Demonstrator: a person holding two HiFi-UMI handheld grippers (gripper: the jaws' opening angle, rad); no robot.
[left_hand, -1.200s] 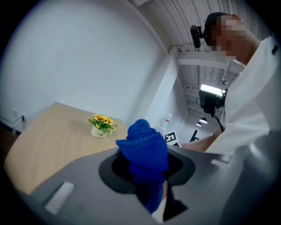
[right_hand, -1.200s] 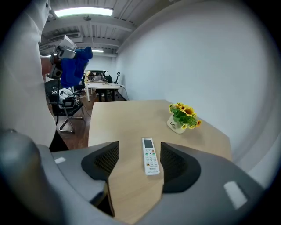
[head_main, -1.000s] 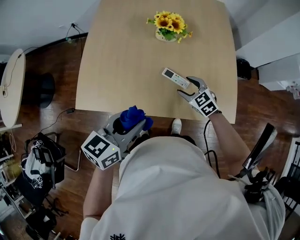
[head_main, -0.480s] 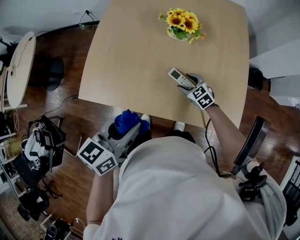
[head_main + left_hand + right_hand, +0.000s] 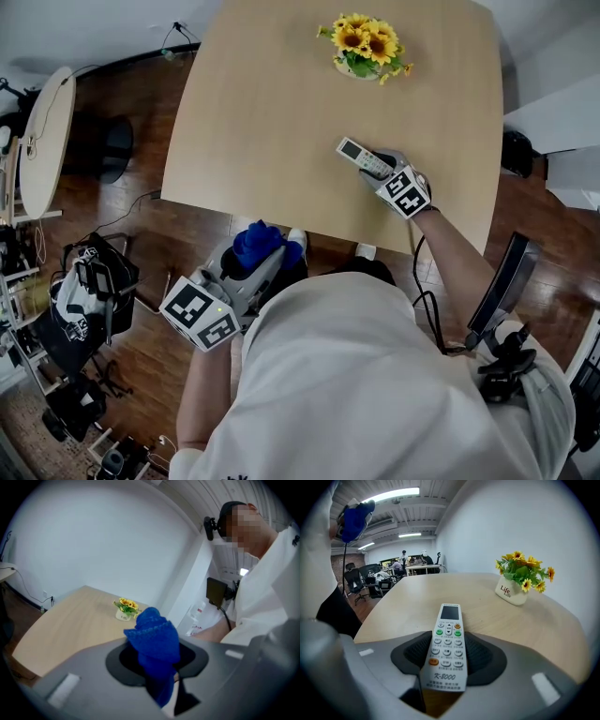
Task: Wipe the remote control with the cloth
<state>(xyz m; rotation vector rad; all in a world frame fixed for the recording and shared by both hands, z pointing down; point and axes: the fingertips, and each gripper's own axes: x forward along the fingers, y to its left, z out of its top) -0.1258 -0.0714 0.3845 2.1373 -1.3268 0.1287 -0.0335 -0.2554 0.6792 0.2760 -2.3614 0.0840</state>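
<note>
Right gripper view: right gripper (image 5: 448, 662) jaws are closed onto the sides of the white remote control (image 5: 447, 630), keypad up, screen end pointing away from the jaws. Beyond its tip lies the bare wooden table (image 5: 408, 602); a sunflower pot (image 5: 513, 592) stands farther off, to the gripper's right. Whether the remote is clear of the tabletop cannot be told.

Left gripper view: left gripper (image 5: 157, 663) jaws are clamped on a bunched blue cloth (image 5: 154, 637), which stands up above them. Head view: this gripper is held off the table's near edge, well apart from the remote.
</note>
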